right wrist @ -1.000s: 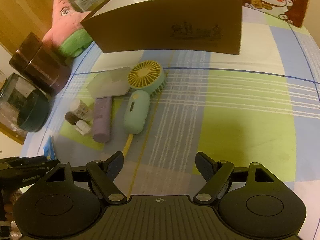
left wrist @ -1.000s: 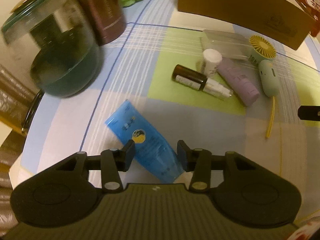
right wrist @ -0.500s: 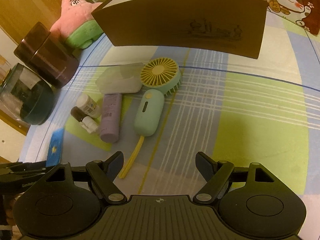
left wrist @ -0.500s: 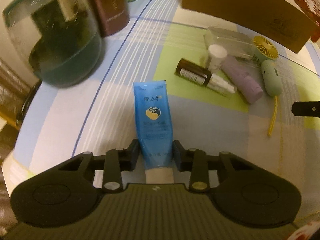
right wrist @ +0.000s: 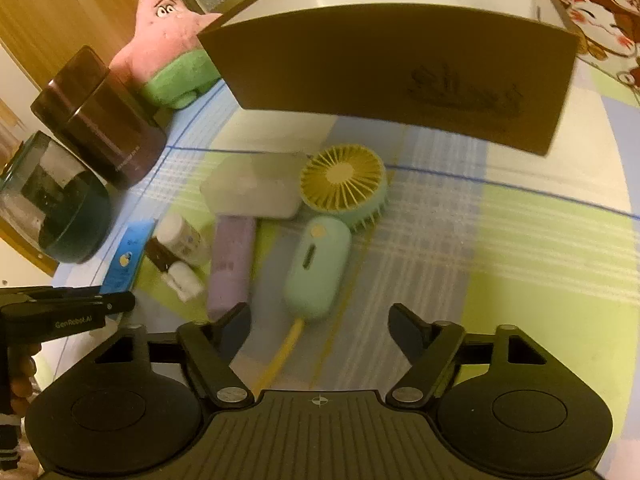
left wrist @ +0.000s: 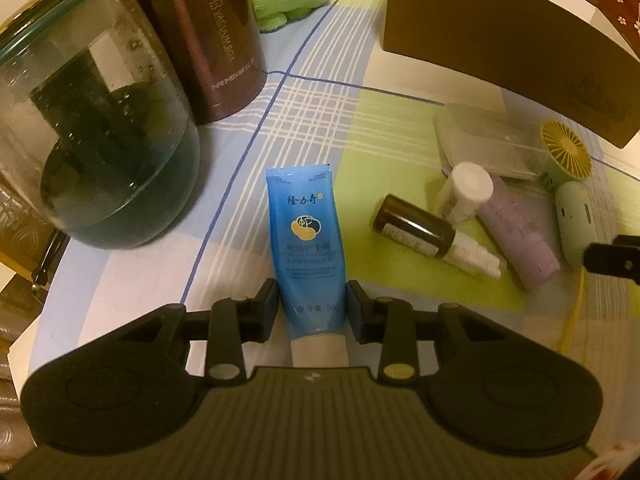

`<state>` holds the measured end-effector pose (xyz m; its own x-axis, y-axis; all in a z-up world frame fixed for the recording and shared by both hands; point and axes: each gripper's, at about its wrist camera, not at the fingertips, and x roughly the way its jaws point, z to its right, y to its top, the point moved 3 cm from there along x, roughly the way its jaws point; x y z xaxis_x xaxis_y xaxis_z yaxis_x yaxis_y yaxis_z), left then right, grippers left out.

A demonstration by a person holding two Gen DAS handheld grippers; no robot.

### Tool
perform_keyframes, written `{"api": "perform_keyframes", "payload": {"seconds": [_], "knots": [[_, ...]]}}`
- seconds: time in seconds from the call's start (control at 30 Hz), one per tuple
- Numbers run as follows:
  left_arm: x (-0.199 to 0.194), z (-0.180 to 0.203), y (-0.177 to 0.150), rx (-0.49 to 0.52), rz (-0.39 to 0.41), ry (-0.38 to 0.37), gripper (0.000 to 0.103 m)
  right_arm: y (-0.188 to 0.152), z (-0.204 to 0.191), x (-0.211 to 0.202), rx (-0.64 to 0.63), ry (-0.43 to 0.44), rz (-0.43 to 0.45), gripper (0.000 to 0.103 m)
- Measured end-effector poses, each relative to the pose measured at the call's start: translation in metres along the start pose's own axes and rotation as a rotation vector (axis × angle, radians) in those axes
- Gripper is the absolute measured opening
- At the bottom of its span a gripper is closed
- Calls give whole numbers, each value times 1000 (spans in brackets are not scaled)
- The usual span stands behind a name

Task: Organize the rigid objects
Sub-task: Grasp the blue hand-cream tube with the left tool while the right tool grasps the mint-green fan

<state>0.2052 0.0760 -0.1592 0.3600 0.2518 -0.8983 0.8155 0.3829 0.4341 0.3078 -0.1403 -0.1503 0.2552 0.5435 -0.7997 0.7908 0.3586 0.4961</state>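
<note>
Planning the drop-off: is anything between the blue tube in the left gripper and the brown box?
The left gripper is shut on the blue tube. Ahead to the right, the dropper bottle, white-capped bottle and clear case lie before the brown box; lifting over should clear them.

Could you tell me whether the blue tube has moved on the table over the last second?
Yes. The blue tube, once diagonal, now points straight ahead between the left gripper fingers, beside the brown bottle.
</note>
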Motion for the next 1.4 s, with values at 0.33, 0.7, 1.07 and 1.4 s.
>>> {"api": "perform_keyframes", "payload": {"seconds": [0.33, 0.7, 1.07, 1.4], "knots": [[-1, -1, 0, 36, 3, 5, 36, 14, -1, 32, -52, -59, 26, 45], [-9, -2, -12, 70, -11, -12, 34, -15, 11, 6, -81, -17, -20, 35], [-7, -7, -6, 45, -44, -17, 38, -22, 14, 0, -82, -55, -3, 37], [-6, 0, -3, 77, -19, -17, 34, -9, 4, 18, -162, -126, 32, 38]]}}
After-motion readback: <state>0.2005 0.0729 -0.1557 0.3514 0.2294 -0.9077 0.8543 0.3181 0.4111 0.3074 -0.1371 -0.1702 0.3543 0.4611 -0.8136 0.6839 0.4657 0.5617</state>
